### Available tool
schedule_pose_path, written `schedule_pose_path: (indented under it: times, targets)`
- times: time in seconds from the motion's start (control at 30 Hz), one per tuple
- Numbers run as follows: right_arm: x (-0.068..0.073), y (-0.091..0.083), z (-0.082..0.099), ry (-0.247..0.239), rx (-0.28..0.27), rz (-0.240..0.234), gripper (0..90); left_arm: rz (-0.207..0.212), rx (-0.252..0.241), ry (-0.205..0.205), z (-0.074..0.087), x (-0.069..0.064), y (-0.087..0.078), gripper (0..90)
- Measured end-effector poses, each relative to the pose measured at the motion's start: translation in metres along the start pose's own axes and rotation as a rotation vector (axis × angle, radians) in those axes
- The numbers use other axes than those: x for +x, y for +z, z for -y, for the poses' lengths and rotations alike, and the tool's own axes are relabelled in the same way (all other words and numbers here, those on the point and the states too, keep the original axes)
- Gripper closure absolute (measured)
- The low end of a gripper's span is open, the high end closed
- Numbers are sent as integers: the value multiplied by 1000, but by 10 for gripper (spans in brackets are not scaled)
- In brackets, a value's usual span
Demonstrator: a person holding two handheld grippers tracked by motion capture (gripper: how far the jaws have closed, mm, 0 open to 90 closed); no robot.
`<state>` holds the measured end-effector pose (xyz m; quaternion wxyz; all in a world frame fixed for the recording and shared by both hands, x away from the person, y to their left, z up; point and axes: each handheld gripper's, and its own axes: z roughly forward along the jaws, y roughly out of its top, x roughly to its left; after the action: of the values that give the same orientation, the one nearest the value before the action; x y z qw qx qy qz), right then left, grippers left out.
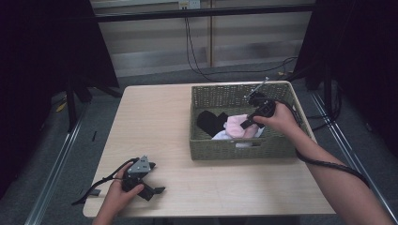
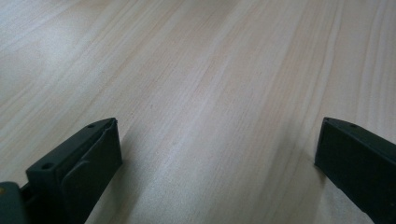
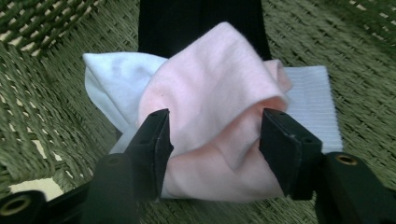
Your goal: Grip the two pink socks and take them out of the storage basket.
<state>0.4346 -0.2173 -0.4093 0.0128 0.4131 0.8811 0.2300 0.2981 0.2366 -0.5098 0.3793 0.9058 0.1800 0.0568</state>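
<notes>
A green woven basket (image 1: 234,151) stands on the right half of the table and holds a pink cloth (image 1: 236,124), a white cloth (image 1: 219,136) and a black cloth (image 1: 209,121). My right gripper (image 1: 245,125) reaches down into the basket. In the right gripper view its jaws press both sides of the bunched pink cloth (image 3: 215,88), so my right gripper (image 3: 215,133) is shut on it. The white cloth (image 3: 116,79) lies underneath and the black cloth (image 3: 201,23) behind. My left gripper (image 1: 156,192) rests near the table's front left edge. In its own view the left gripper (image 2: 219,149) is open over bare wood.
The light wooden table (image 1: 155,126) has free room to the left of the basket. The basket's woven walls (image 3: 42,116) stand close around the right gripper. Cables (image 1: 197,56) hang at the back, and black stands (image 1: 70,98) flank the table.
</notes>
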Motion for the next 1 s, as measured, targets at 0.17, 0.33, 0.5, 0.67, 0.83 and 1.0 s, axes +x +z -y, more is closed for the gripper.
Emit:
schedule_pose_path:
  times: [0.17, 0.33, 0.5, 0.67, 0.83, 1.0]
  targets:
    - [1, 7, -1, 3, 10, 21, 596, 0, 1, 1, 0, 0, 0, 0]
    - [-1, 6, -5, 36, 17, 12, 817, 0, 0, 1, 0, 0, 0, 0]
    - [1, 1, -8, 29, 23, 3, 846, 0, 1, 1, 0, 0, 0, 0]
    - [7, -13, -12, 3, 26, -2, 848, 0, 1, 1, 0, 0, 0, 0]
    - [12, -30, -15, -14, 36, -27, 847, 1, 1, 1, 0, 0, 0, 0]
    - [15, -44, -16, -32, 45, -40, 848, 1, 1, 1, 0, 0, 0, 0]
